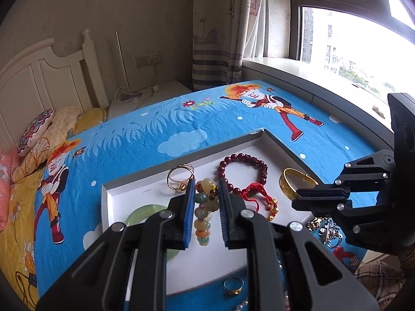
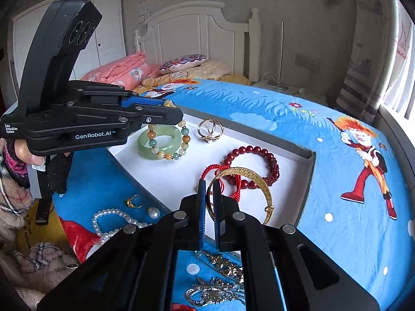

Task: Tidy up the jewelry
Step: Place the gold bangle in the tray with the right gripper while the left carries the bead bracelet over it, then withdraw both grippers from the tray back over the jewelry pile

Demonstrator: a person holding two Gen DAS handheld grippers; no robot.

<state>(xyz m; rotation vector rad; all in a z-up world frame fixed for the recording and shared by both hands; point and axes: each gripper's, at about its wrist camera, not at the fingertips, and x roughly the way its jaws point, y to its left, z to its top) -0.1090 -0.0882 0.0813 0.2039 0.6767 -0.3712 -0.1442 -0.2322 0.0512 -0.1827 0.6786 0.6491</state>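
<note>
Two grippers work over a shallow white tray (image 2: 310, 153) that lies on a blue cartoon-print bedspread (image 2: 337, 186). Left gripper (image 1: 207, 185) is closed on a multicoloured bead bracelet (image 1: 203, 215), which hangs between its blue pads in the left wrist view; in the right wrist view the same bracelet dangles from the tips over a pale green jade bangle (image 2: 158, 143) lying at the near-left corner of the tray. Right gripper (image 2: 210, 185) has its jaws narrowed on the rim of a gold bangle (image 2: 255, 184), which stands tilted, its band passing between the pads. Inside the tray also lie a dark red bead bracelet (image 2: 253, 164), a red cord bracelet (image 2: 215, 171) that overlaps it and the gold bangle, and a gold wire ring (image 2: 209, 129) toward the far side. Outside the tray, on the bedspread, lie a pearl strand (image 2: 111, 221), a single pearl (image 2: 153, 212), a small gold ring (image 2: 133, 202) and a heap of silver and gold chain pieces (image 2: 220, 282) beneath the right gripper. A hand (image 2: 26, 153) in a knitted sleeve grips the left tool's handle. Pillows (image 2: 181, 63) and a white headboard (image 2: 194, 28) stand at the far end of the bed.
</note>
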